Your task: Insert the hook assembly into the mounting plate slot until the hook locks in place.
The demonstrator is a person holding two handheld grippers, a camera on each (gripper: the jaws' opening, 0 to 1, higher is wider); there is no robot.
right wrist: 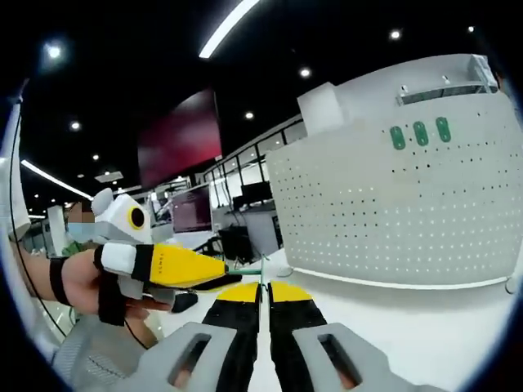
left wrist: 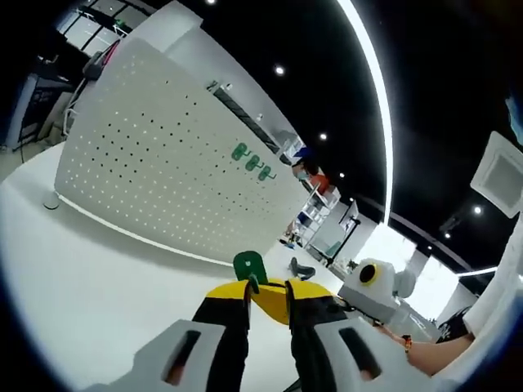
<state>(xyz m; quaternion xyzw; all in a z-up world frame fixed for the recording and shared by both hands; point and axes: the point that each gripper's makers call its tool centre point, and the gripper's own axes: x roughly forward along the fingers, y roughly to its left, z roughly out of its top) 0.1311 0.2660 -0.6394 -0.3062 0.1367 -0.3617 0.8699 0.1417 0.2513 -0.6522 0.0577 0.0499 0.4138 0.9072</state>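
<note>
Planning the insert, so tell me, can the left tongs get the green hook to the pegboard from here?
Probably yes: the left tongs grip the green hook, and the white table between them and the pegboard lies bare.

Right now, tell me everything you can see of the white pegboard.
The white pegboard is a large panel, seemingly painted metal, perforated with regular rows of small holes. It stands roughly upright on the white table, its lower edge at the tabletop. Three green hooks sit in a row near its upper part. Neither tool touches it; the left tool holds another green hook short of it.
</note>
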